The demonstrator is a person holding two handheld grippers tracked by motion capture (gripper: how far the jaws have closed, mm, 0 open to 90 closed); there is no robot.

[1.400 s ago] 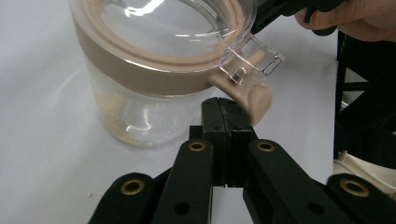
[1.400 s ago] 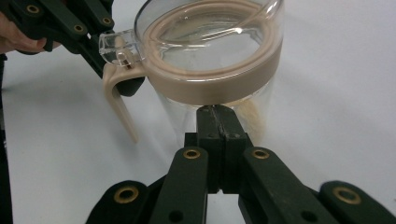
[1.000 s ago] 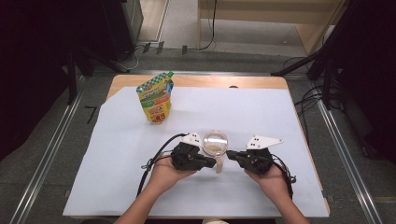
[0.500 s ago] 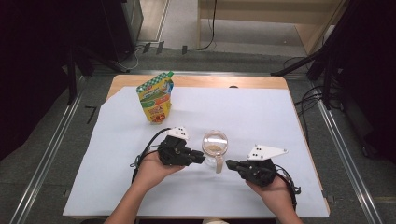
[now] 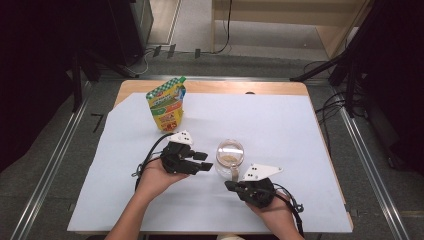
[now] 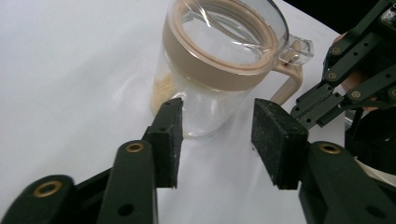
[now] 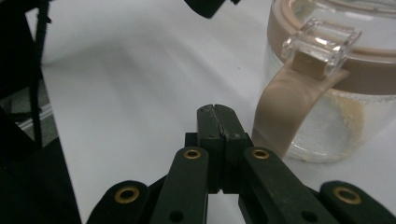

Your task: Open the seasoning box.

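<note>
1. Snack pouch [image 5: 166,105]: upright at eleven o'clock, untouched.
2. Left gripper [image 5: 202,161]: jaws have just been opening, now half-wide, empty, nine o'clock of the jar.
3. Jar [image 5: 229,158]: mid-table, lidded, little grain inside; filling apparently remains.
4. Right gripper [image 5: 233,185]: jaws pressed together, empty, beside the handle [image 7: 280,114].
</note>
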